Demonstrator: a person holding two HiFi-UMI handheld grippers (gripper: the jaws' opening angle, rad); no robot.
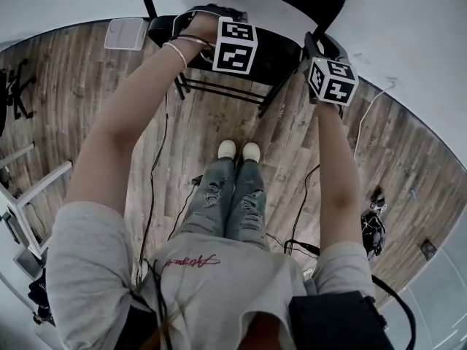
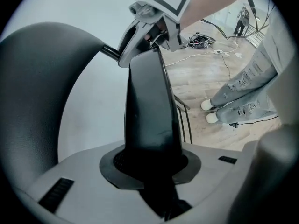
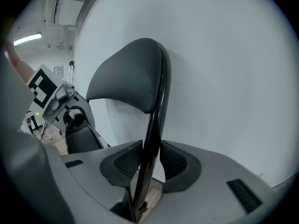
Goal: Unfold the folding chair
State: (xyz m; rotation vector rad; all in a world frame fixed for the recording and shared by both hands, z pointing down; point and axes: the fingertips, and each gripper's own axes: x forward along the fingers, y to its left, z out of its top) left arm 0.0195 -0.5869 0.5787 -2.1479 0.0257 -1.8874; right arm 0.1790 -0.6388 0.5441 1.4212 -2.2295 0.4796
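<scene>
**Both grippers set on the folding chair, seat about to be swung from the backrest**

The folding chair stands on its legs against the white wall, directly in front of the person. The left gripper points steeply down below the backrest. Its jaws are part closed and clamped on the edge of the black seat. The right gripper is likewise part closed, with its pads pinching the glossy frame tube that rises to the backrest.

The seat is seen edge-on, and its long axis runs from the left jaws across to the right gripper. The left hand therefore appears to be the one that will move the seat, while the right steadies the frame.

The wood-plank floor before the backrest carries loose cables, which could catch a foot.
</scene>
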